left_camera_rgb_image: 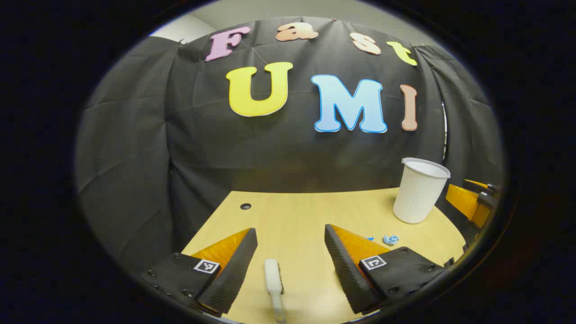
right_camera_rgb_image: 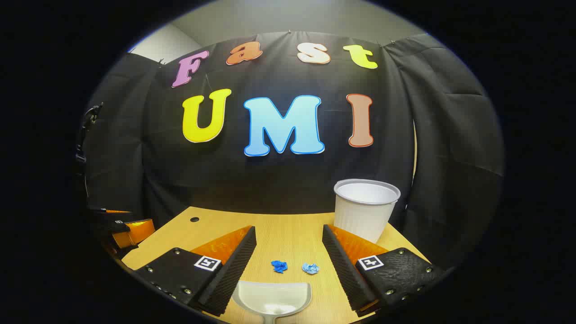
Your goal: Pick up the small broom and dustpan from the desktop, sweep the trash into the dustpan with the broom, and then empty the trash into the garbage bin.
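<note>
- The left hand-held gripper hangs wide open over the small broom, which lies flat on the table, seemingly lined up for a grasp.
- The right hand-held gripper, also wide, frames the dustpan; its mouth faces two blue paper scraps.
- The white garbage bin stands upright beyond.

We're seeing open bench mid-way; white cup is blocking far right, two blue scraps are lying ahead of the dustpan, cloth wall is closing the back.
</note>
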A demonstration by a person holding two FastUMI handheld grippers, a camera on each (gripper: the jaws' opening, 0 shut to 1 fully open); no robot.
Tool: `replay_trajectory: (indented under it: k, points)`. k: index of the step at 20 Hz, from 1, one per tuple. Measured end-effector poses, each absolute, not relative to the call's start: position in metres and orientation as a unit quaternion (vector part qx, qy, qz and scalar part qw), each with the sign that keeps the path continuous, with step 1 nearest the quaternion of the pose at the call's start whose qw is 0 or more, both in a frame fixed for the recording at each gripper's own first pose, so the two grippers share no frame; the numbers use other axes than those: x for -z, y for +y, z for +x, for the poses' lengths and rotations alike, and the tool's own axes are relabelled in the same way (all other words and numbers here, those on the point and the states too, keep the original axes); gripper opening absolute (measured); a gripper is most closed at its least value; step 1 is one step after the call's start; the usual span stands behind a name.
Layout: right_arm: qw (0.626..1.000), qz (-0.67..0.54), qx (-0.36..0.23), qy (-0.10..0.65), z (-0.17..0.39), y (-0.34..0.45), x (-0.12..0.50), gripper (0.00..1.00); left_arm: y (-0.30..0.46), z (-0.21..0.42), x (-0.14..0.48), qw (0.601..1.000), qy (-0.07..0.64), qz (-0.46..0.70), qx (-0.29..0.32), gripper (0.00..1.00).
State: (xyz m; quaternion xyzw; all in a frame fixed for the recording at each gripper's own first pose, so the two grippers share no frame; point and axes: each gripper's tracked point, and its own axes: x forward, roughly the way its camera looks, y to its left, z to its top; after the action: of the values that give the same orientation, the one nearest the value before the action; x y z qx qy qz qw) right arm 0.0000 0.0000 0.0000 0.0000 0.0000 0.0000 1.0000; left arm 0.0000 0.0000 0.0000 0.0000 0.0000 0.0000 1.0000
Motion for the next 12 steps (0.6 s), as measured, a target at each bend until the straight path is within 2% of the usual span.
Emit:
replay_trajectory:
  k: [12]
  points:
    - [1.0, -0.002, -0.008, 0.014, 0.053, 0.005, 0.037, 0.95, 0.0, 0.006, 0.011, 1.0, 0.016, -0.001, 0.0, 0.99]
